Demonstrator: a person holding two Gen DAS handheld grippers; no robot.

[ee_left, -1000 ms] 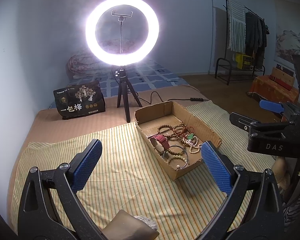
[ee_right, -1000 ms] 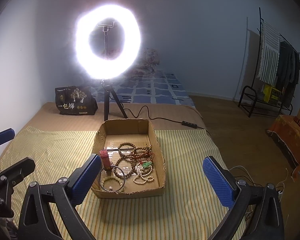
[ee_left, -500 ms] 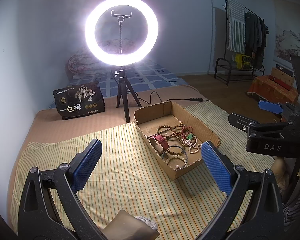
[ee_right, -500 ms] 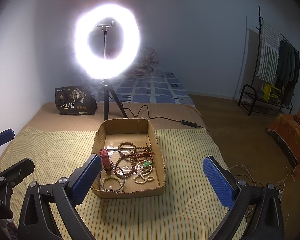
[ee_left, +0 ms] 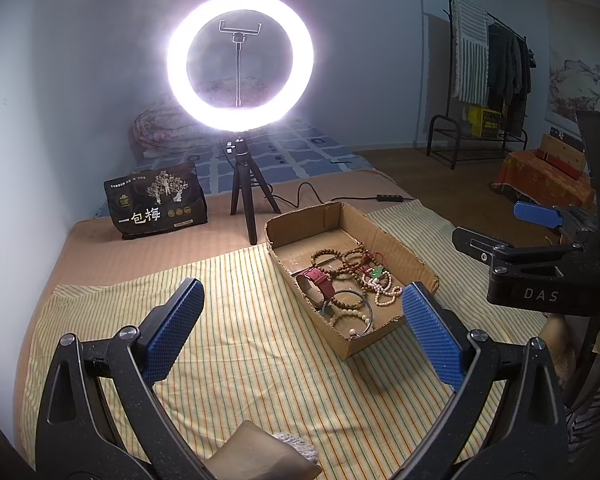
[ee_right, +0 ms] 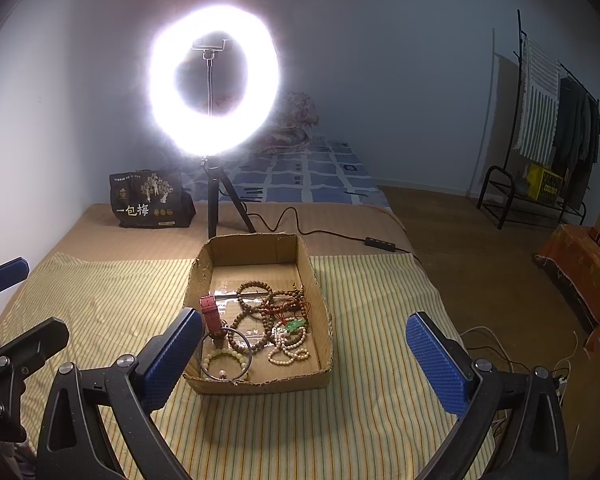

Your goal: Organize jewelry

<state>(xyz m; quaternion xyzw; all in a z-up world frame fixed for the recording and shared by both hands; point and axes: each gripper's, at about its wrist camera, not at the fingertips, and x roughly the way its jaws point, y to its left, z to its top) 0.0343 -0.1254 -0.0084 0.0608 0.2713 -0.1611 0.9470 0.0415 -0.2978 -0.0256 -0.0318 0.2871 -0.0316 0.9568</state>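
Jewelry (ee_right: 260,320), a tangle of brown bead bracelets, a red strap and pale beads, lies in the shallow brown cardboard box (ee_right: 320,292) at frame centre on the yellow striped cloth (ee_right: 100,300). Left gripper (ee_left: 300,332) and right gripper (ee_right: 304,360) both hover spread wide, holding nothing.

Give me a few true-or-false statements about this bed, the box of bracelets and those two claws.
1. Both the left claw and the right claw are open and hold nothing. True.
2. The cardboard box has a lid on. False: it is open-topped.
3. The ring light is switched off. False: it glows brightly.
4. A red watch strap lies inside the box. True.
5. The box rests on a striped cloth. True.
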